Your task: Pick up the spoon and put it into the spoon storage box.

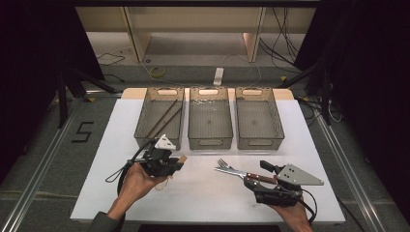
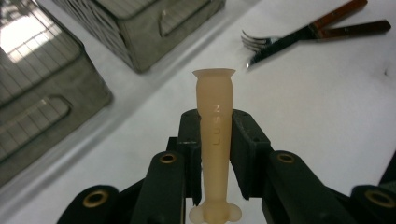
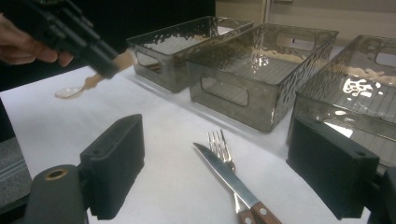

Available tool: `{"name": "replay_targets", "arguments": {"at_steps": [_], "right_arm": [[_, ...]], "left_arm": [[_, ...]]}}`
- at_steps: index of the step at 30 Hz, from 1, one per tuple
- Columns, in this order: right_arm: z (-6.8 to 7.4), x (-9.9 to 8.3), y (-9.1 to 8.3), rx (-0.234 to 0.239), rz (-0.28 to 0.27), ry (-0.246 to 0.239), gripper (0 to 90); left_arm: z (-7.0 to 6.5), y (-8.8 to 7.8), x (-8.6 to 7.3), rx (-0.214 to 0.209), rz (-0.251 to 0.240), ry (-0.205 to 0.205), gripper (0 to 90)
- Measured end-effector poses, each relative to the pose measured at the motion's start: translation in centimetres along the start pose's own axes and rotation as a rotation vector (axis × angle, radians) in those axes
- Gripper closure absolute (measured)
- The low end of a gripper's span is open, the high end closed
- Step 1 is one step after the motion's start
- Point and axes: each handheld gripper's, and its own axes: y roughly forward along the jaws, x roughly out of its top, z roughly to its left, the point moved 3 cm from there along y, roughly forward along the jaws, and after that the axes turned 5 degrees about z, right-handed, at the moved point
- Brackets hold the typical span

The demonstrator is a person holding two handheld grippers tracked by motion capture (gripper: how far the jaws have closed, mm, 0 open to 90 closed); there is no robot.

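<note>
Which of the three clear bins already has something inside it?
The left bin, nearest the left gripper: two long dark sticks lie slanted inside it. The middle bin and the right bin look empty.

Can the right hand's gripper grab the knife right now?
Probably yes. The right gripper is open, and the knife lies on the table between its fingers, partly across the fork, with nothing blocking.
</note>
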Motion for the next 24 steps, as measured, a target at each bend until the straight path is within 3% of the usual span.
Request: {"name": "replay_targets", "arguments": {"at_steps": [7,11,24], "right_arm": [[-0.1,0.0,0.0,0.002,-0.003,0.002,19.2],[0.0,0.0,0.1,0.002,-0.003,0.000,19.2],[-0.2,0.0,0.1,0.000,-0.004,0.003,19.2]], "left_arm": [[0.6,-0.7,2.8,-0.017,-0.067,0.003,74.4],[0.5,-0.7,4.3,-0.008,-0.098,0.026,74.4],[2.7,-0.2,7.3,0.005,-0.167,-0.009,74.4]]}}
